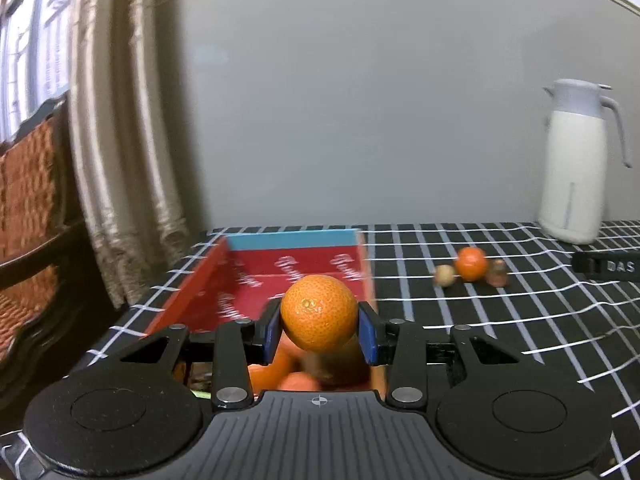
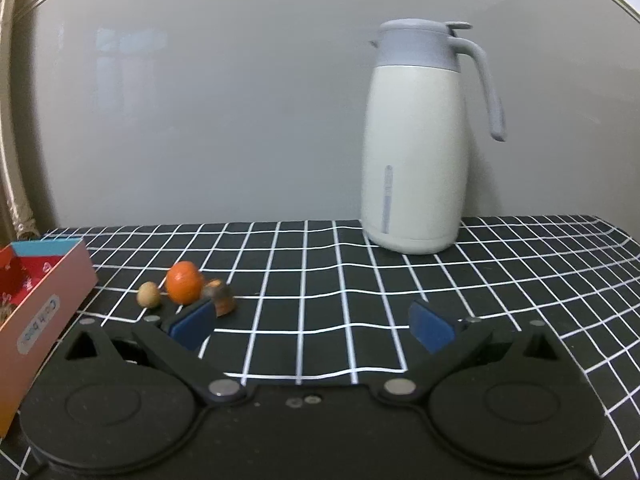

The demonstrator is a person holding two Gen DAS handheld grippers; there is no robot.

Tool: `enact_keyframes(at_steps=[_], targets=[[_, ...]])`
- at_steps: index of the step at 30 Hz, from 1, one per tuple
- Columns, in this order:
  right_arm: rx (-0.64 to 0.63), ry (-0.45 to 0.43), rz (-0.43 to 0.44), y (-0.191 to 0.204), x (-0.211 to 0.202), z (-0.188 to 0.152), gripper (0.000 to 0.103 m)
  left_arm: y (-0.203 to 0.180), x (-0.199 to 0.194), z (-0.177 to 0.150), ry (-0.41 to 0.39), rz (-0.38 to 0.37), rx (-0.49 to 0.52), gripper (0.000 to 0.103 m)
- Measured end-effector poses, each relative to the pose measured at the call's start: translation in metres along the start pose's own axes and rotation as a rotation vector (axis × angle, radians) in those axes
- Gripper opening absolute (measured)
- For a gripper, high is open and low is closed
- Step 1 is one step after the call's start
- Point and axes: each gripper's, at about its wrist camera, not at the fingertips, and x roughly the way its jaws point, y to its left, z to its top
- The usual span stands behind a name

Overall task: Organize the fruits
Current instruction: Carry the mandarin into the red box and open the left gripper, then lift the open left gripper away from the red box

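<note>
My left gripper is shut on an orange tangerine and holds it above the near end of a red cardboard box. Orange fruit lies in the box beneath it. On the tablecloth to the right lie another tangerine, a small tan round fruit and a brown one. In the right wrist view my right gripper is open and empty, with that tangerine, the tan fruit and the brown fruit just beyond its left finger. The box stands at the left.
A white and grey thermos jug stands at the back of the table, also in the left wrist view. A black and white checked cloth covers the table. A black object lies at the right. Curtain and chair are left of the table.
</note>
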Motion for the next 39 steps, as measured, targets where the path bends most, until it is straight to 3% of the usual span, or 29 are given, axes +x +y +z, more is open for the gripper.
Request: enact_keyframes(at_steps=[14,23,24,27,35,39], targets=[[-0.030,0.006,0.005,0.011,-0.002,-0.004,0.103,0.070,0.023,-0.009,0.044,0.141,-0.092,0.040],[-0.046,0.010,0.014,0.016,-0.002,-0.006,0.103,0.062,0.025,-0.012,0.033,0.152,-0.073,0.040],[-0.046,0.010,0.015,0.017,-0.002,-0.006,0.103,0.060,0.023,-0.012,0.026,0.155,-0.069,0.042],[-0.048,0.010,0.016,0.016,-0.004,-0.007,0.103,0.058,0.016,-0.011,-0.011,0.167,-0.067,0.077],[-0.050,0.011,0.003,0.010,-0.005,-0.007,0.103,0.053,0.019,-0.009,-0.027,0.178,-0.063,0.082],[-0.055,0.013,0.001,0.010,-0.006,-0.008,0.103,0.048,0.019,-0.011,-0.054,0.219,-0.054,0.103]])
